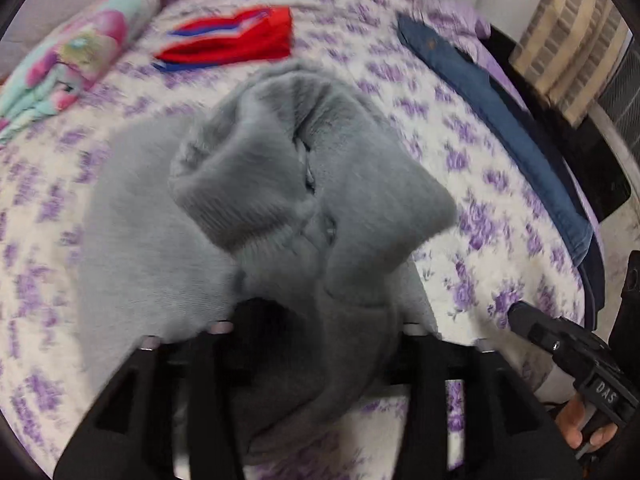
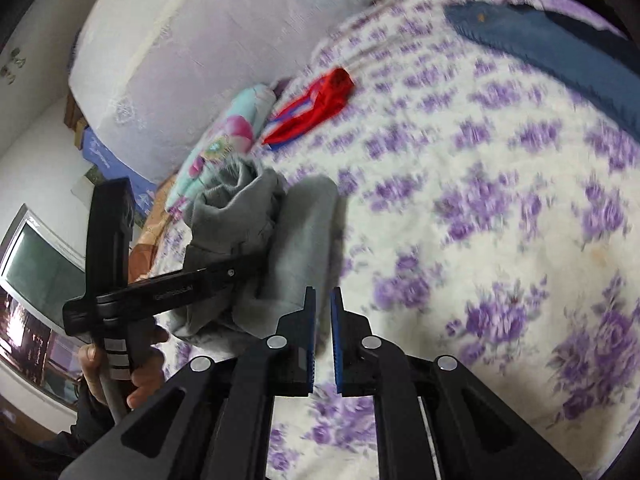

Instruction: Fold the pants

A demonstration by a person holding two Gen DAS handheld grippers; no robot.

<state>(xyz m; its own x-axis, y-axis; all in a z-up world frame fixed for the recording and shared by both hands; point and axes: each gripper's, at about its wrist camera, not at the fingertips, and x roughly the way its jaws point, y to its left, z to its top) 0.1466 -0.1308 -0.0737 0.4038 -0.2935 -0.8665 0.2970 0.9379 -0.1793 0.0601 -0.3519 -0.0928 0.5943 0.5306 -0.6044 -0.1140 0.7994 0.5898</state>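
One floral bedspread underneath everything. Gray pants bunched and lifted over it, clamped in left gripper, hanging down past its fingers. Blue jeans along far edge; red garment and pastel bundle near the wall. Right gripper nearly closed, narrow gap, holding nothing.

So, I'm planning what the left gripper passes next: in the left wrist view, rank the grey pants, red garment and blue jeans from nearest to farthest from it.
1. Grey pants: bunched up in the left gripper itself, centre of view.
2. Blue jeans: long strip along the bed's right edge; the near end lies closer than the red garment.
3. Red garment: far across the bed, upper left.
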